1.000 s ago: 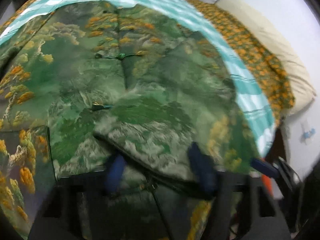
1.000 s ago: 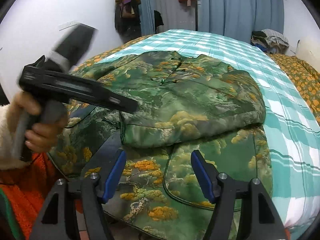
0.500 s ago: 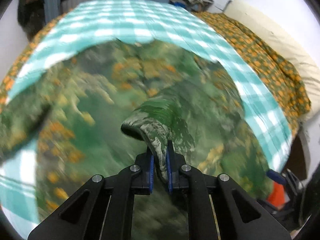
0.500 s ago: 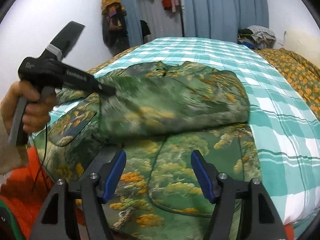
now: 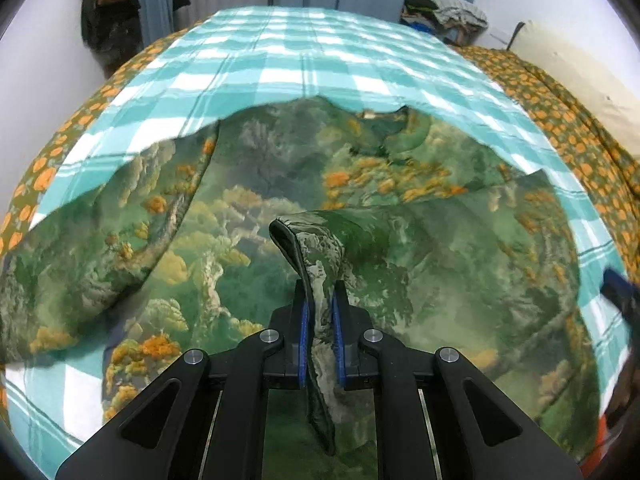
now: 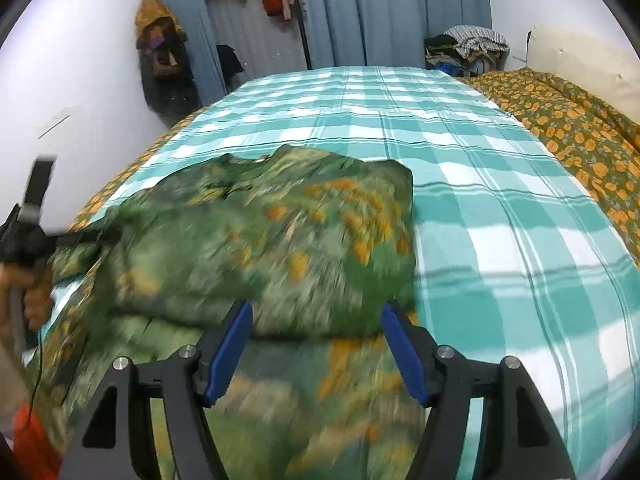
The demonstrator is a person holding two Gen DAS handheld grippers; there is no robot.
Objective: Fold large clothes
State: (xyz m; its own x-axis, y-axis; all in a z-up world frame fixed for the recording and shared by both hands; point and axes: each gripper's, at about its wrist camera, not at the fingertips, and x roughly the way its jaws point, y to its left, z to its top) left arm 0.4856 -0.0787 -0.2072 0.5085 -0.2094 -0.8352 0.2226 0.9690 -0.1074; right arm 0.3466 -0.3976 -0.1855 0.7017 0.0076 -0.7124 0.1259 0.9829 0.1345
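Fabric with a green landscape print and orange foliage, thick and padded like a quilted jacket (image 5: 248, 216), is spread over the near end of the teal-and-white checked bedsheet (image 5: 304, 64), its collar toward the far side of that sheet. A piped hem edge of the garment is pinched between the blue pads of the left gripper (image 5: 320, 320), whose jaws are pressed together on it, the cloth standing up in a soft ridge beyond them. The right gripper (image 6: 316, 344) is held spread over the garment's nearer folded layer, with nothing caught between its pads. The jacket is judged soft, floppy and fairly bulky, likely to sag and drag rather than hold shape, so corners and bound hems seem the surest places to be gripped. An orange-patterned quilt (image 6: 560, 120) is seen beyond the sheet's right edge.
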